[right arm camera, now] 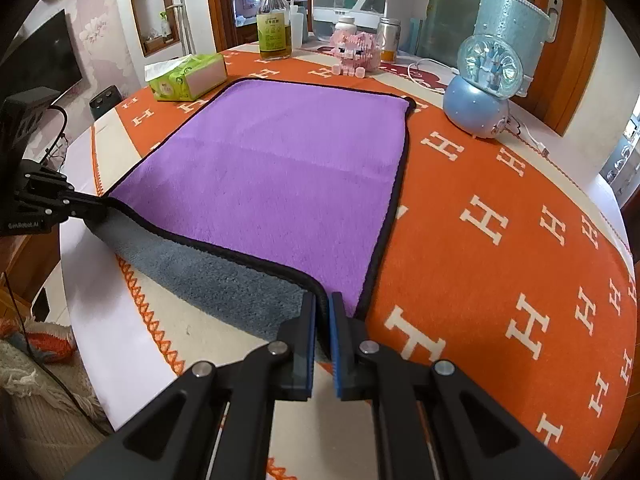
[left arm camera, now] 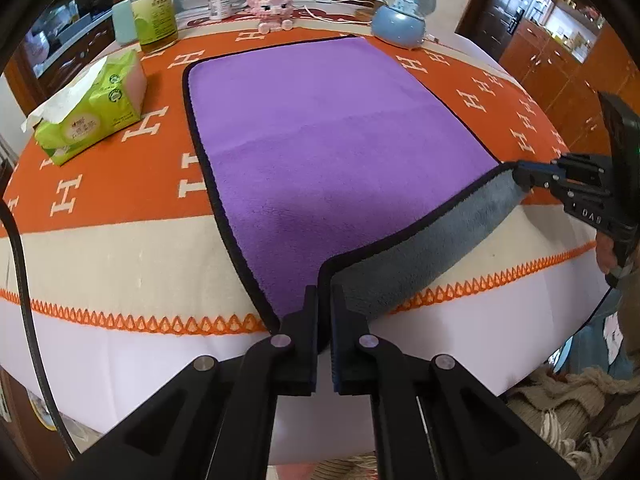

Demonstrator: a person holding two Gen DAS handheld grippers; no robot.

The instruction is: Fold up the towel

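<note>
On "H"-print cloth: both tongs grip towel.

An orange H-patterned tablecloth is spread beneath. A green tissue pack is seen left; bottle, pink toy pig and snow globe along the top.

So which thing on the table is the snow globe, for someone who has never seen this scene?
Start at the purple towel spread on the orange cloth. Look just past its far right corner, where the snow globe stands. It is the only clear ball on a round pale blue base, unlike the pink block pig and the bottle further left.
</note>
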